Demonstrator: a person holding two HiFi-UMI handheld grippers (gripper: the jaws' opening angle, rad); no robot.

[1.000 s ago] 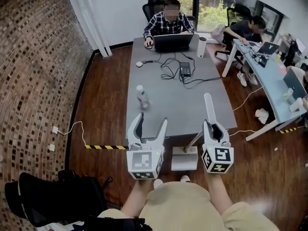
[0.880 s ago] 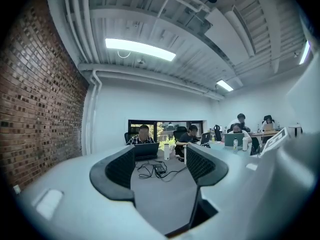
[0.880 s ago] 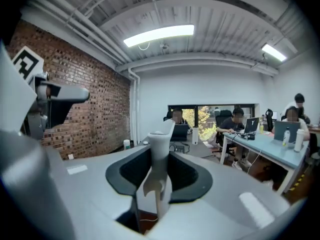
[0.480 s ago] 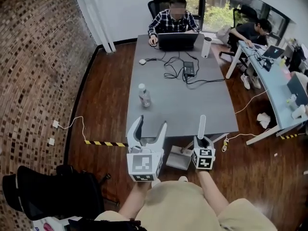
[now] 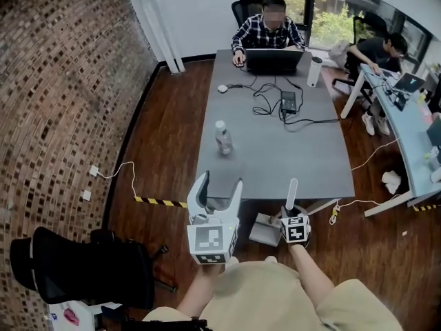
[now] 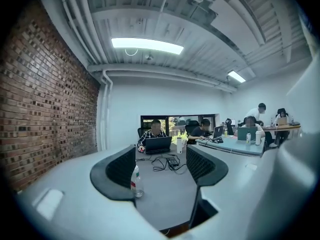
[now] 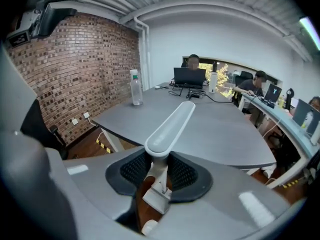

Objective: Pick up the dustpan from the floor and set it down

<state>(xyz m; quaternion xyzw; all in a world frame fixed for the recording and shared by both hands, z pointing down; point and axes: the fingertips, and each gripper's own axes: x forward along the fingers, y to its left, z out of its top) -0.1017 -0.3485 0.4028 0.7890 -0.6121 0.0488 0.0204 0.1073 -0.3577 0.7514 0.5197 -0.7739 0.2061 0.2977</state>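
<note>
Grey and white, the two claws stick out from the person's forearms at the head view's 6 o'clock. The left claw (image 5: 220, 188) is held about level. The right claw (image 5: 290, 214) sits lower, at the left one's 3 o'clock, tipped down toward the floor (image 5: 158, 157). Their cubes carry only black-and-white square markers (no readable words).

In the left gripper view the left claw's jaws stand apart with nothing between them, only the desk (image 5: 275, 157) beyond. The right claw's jaws are clamped on the stem of the dustpan (image 5: 265, 229). Its pan is low by the floor at that claw's 8 o'clock, just short of the desk's near edge, and its long handle rises past the jaws toward 12 o'clock. Whether the pan touches the boards I cannot tell.

Farther out on the desk stand a water bottle (image 5: 222, 138), its label too small to read, and a laptop (image 5: 274, 59).
</note>
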